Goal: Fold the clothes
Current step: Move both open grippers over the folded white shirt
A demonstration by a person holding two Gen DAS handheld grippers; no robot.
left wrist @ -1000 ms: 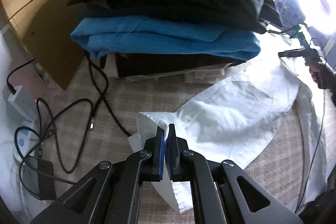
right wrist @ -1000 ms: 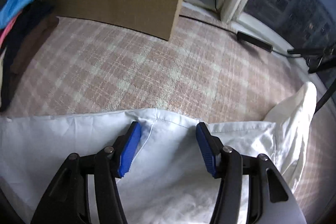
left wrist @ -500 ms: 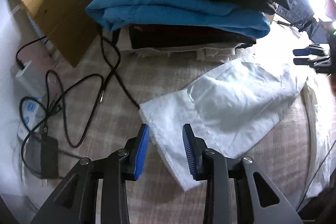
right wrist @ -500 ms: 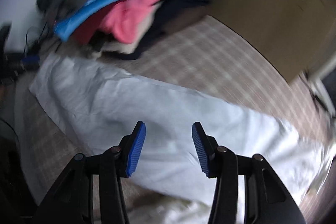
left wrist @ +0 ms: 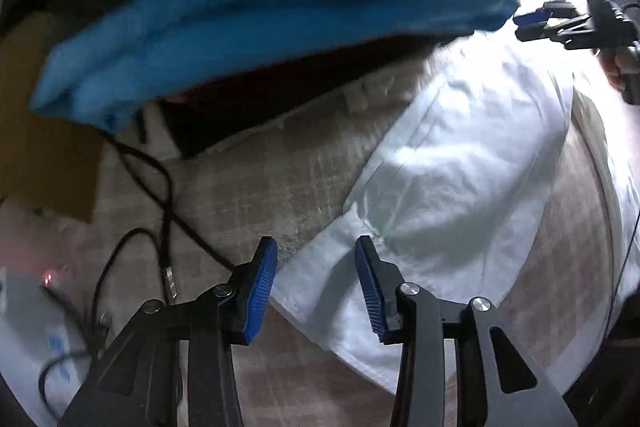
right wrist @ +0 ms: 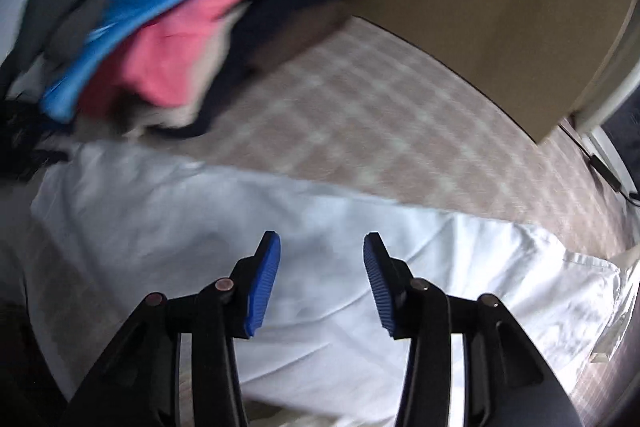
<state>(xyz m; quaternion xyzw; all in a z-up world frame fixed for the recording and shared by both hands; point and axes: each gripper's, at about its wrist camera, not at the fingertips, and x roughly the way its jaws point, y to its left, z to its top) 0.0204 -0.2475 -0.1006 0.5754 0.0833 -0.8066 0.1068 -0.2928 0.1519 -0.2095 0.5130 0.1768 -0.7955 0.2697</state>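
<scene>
Released a second ago, the white garment's corner no longer sits pinched in the left hand-held gripper [left wrist: 316, 281], whose jaws are opening and now stand at a middling gap above that corner, nothing pressed between the blue pads [left wrist: 262, 287]. Over the same time the right hand-held gripper [right wrist: 322, 281] has swung from the garment's far edge to its middle, with the stack now in its view; its jaws are closing slowly from a middling gap, and cloth lies below them, not between the pads. Nearest in both views, the white garment [left wrist: 448, 187] lies flat on the checked bed cover [left wrist: 256, 195], running from the lower middle of the left view up to the upper right, where the right hand-held gripper shows small at the frame edge. It looks folded lengthwise into a long band, so I judge one fold done, with at least the crosswise folds and the move to the stack left. Left of it, black cables [left wrist: 160, 187] trail over the cover. Farther back, across the top of the left view, sits a stack of folded clothes [left wrist: 260, 19], blue between dark pieces; the right view shows the same stack at upper left with a pink piece [right wrist: 176, 39] in it, beside a brown board [right wrist: 500, 7].
</scene>
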